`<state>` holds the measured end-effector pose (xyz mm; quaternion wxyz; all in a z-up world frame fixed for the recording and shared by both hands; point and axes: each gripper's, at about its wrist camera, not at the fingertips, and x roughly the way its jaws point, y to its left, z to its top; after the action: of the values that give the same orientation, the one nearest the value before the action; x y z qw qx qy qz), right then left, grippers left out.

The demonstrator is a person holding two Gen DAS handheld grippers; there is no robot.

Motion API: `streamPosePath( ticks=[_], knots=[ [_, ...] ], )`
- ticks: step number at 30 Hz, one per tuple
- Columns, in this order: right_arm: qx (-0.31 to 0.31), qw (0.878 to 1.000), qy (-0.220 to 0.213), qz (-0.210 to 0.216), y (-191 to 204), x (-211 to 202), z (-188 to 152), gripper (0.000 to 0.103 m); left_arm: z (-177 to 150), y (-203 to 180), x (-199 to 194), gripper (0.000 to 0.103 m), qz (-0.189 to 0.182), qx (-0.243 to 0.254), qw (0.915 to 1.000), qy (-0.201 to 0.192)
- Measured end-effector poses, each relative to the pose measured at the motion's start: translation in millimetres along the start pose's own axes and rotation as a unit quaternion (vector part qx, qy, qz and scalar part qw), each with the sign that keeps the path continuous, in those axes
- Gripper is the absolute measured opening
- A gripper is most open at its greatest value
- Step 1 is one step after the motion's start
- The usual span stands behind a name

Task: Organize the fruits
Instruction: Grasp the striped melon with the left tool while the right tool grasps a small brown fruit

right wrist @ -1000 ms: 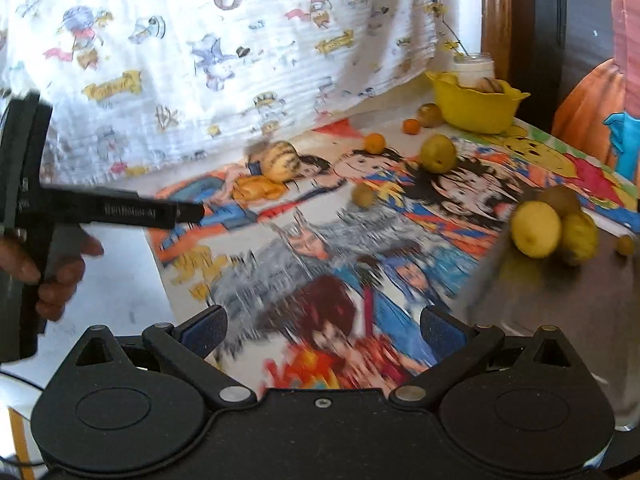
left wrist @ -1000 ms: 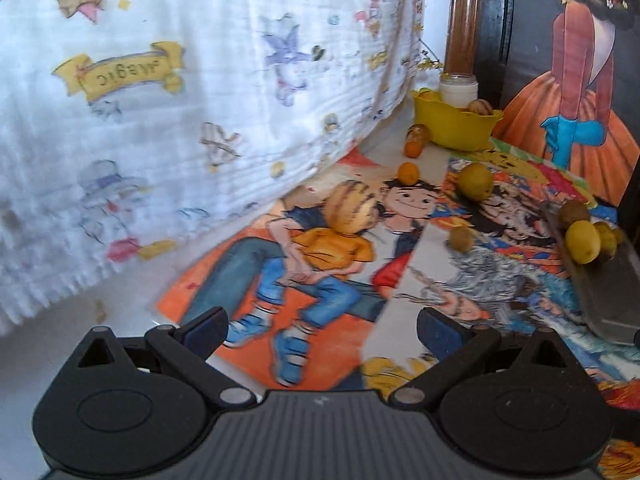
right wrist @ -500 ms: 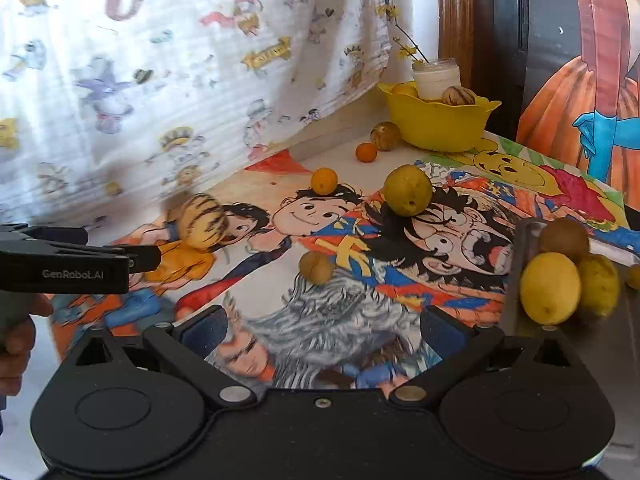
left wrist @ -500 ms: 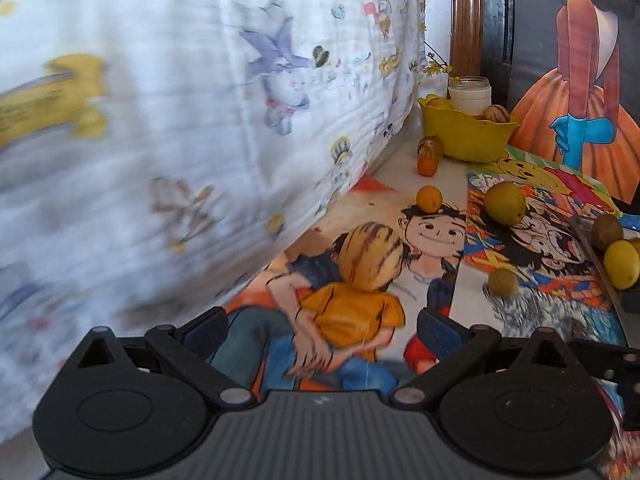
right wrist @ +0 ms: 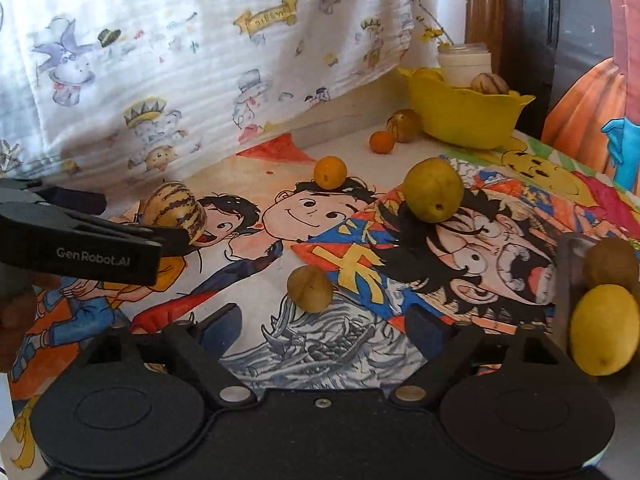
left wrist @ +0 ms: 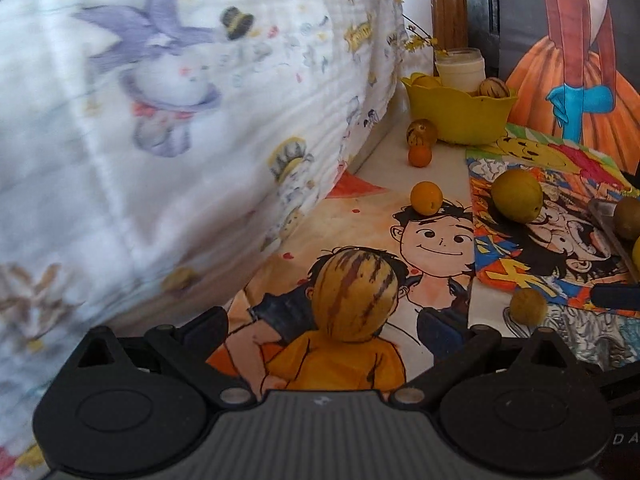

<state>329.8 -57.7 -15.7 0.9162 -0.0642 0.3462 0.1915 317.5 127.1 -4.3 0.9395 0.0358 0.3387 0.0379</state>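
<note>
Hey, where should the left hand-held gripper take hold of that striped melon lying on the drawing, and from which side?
Grip the striped melon across its widest middle, coming in low from the near side. It rests on the flat drawing with open space on both flanks, and the open left hand-held gripper already lines up with it, one finger toward each side. Its rounded skin would probably slip if pinched near the top.

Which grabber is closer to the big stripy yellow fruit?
Left. The left gripper has the stripy fruit right between its open fingers. The right gripper is off to the side, open, facing a small round fruit instead.
</note>
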Motion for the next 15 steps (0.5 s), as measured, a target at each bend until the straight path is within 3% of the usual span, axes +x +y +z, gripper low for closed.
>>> streamPosePath(
  ticks=[7, 9, 15],
  knots=[
    [-0.020, 1.000, -0.004, 0.001, 5, 11, 1, 0.073, 4, -1, 12, 0.102, -0.007, 0.016, 0.9998, -0.001],
    [-0.027, 1.000, -0.009, 0.002, 6, 12, 1, 0.064, 4, -2, 15, 0.102, -0.009, 0.017, 0.9998, -0.002],
    [-0.030, 0.999, -0.017, 0.009, 8, 12, 0, 0.050, 5, -3, 20, 0.084, -0.023, 0.015, 0.9996, 0.002]
  ],
)
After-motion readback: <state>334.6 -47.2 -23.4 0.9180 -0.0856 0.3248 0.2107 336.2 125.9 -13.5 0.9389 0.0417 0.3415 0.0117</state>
